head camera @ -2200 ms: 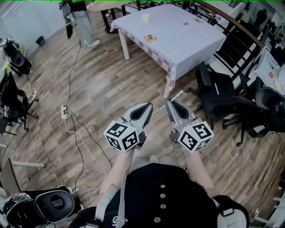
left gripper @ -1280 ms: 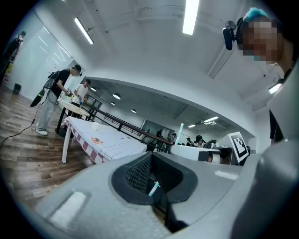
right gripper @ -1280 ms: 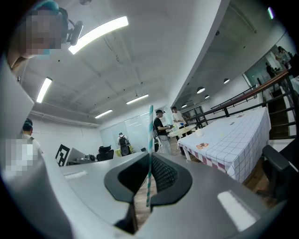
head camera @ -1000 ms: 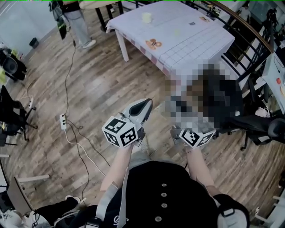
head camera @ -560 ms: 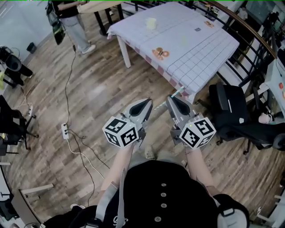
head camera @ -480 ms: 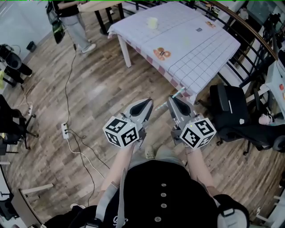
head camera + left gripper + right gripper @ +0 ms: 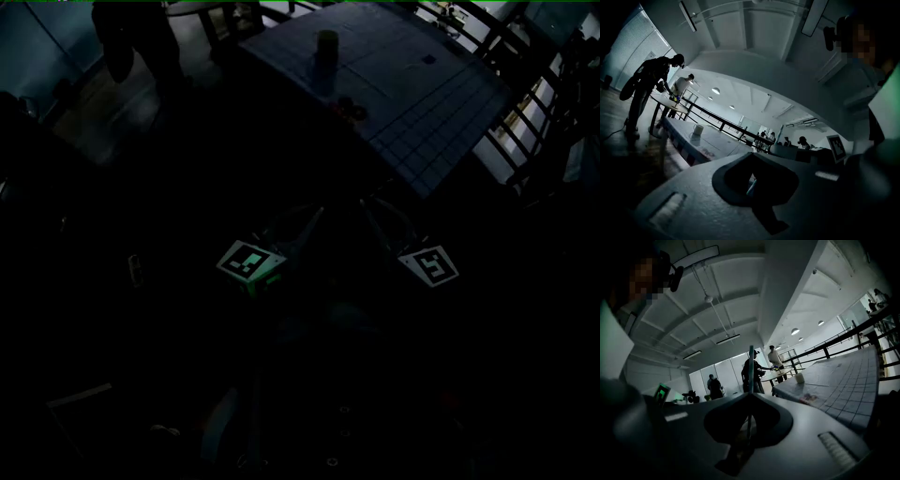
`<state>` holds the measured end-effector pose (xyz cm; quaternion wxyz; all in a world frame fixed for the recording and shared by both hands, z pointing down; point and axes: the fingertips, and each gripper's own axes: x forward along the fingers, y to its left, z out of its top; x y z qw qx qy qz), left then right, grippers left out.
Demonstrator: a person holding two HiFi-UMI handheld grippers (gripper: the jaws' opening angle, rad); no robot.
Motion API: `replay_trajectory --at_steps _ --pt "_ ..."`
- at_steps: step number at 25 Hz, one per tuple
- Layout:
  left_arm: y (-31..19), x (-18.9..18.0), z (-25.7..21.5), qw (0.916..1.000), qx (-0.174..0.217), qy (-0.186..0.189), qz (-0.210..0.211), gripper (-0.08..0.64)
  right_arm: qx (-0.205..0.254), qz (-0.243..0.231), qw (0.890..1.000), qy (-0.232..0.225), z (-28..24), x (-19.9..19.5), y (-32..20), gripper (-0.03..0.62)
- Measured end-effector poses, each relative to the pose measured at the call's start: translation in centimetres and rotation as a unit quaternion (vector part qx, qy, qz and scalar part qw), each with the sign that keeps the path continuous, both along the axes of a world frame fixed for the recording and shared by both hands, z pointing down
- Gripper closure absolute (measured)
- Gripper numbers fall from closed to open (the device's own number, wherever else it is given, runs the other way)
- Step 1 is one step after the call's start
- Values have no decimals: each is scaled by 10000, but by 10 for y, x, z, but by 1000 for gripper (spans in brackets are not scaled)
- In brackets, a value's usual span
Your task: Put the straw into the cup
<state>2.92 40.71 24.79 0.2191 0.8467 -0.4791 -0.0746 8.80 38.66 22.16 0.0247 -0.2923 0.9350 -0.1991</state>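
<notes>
At the upper left of the very dark head view, a person (image 7: 131, 37) stands on the floor beside the worktop (image 7: 441, 103), whose checked cloth fills the upper middle and right. On the worktop's far part the cup (image 7: 325, 47) stands upright, well apart from both tools. Lower down, left of centre, the left hand-held gripper (image 7: 751, 157) has its jaws pressed together. Just right of it, the right hand-held gripper (image 7: 750, 397) is clamped on the straw (image 7: 751, 359), which pokes out past the jaw tips, pointing upward in the right gripper view; the cup shows small, right of centre, in that view
</notes>
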Motion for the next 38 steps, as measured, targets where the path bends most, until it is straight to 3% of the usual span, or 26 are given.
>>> replay_trajectory --at_steps 2,6,8,26,38 --pt "-19 -3 3 10000 18 6 -22 560 26 8 10000 -13 4 -1 -20 577" --pt "-120 9 84 9999 77 79 -96 560 63 18 10000 -20 88 21 -128 577" --pt "-156 8 102 9998 72 94 -134 560 46 -7 10000 -48 106 20 -165 577" --pt "-326 -18 77 9990 262 -110 -338 560 240 -255 9993 -129 85 -12 -335 577" --pt "-375 -22 91 9990 109 -181 -391 560 99 -352 9993 -89 99 -20 -385 577"
